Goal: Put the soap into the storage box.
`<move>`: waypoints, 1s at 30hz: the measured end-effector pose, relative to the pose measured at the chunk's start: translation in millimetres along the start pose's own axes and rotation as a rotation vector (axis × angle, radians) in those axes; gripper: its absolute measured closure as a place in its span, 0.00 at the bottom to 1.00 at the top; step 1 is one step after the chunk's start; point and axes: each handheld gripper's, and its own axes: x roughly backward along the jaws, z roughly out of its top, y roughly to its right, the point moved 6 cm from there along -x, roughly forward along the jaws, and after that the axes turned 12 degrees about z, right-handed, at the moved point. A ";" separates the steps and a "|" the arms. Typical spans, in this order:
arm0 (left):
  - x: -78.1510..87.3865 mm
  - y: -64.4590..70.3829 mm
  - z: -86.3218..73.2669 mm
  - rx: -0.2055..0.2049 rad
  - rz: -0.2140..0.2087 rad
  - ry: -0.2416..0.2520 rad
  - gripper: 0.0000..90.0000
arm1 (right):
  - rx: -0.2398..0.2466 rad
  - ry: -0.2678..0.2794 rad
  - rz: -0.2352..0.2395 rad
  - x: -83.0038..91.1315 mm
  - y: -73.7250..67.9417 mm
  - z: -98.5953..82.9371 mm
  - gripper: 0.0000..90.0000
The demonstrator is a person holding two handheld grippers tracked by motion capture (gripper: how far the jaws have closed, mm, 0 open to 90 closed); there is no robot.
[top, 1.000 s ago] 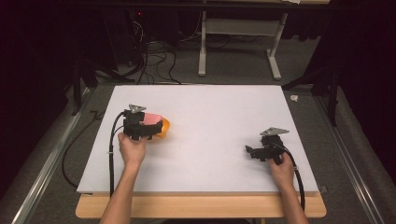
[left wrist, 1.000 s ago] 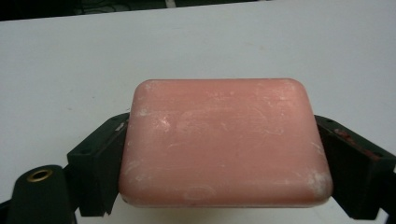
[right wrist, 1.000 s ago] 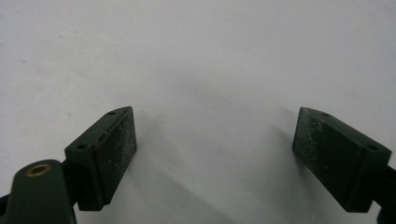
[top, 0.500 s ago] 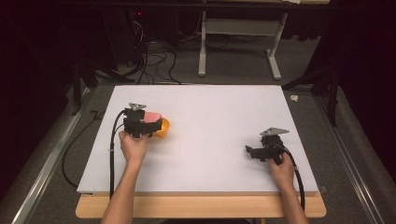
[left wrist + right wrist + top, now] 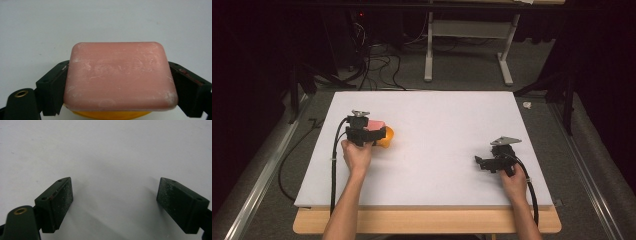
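Soap bar [image 5: 120, 76] clamped between the jaws of the left gripper [image 5: 363, 131], over a yellow dish.

Pink bar sits square between the two pads, each touching a short side; a yellow rim [image 5: 110, 115] shows just beneath its near edge, and from the high view the yellow dish [image 5: 387, 137] lies directly under and to the right of the gripper. Compared with the high views a second and half a second back, bar, dish and left hand [image 5: 357, 156] are unmoved: grip is being held, no lift visible yet. Cannot tell whether the bar rests in the dish or just clear of it. Right gripper [image 5: 492, 161] is well apart, low on the white board [image 5: 447, 115], jaws spread wide with nothing between, idle.
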 end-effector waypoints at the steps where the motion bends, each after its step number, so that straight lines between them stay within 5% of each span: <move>1: -1.9 0.2 -1.3 -0.005 0.005 -0.003 0.15 | 0.002 0.000 0.000 0.0 0.1 0.0 0.16; 30: -22.0 5.1 -12.2 -0.031 0.030 -0.068 0.15 | 0.001 0.000 0.001 0.0 0.0 0.0 0.16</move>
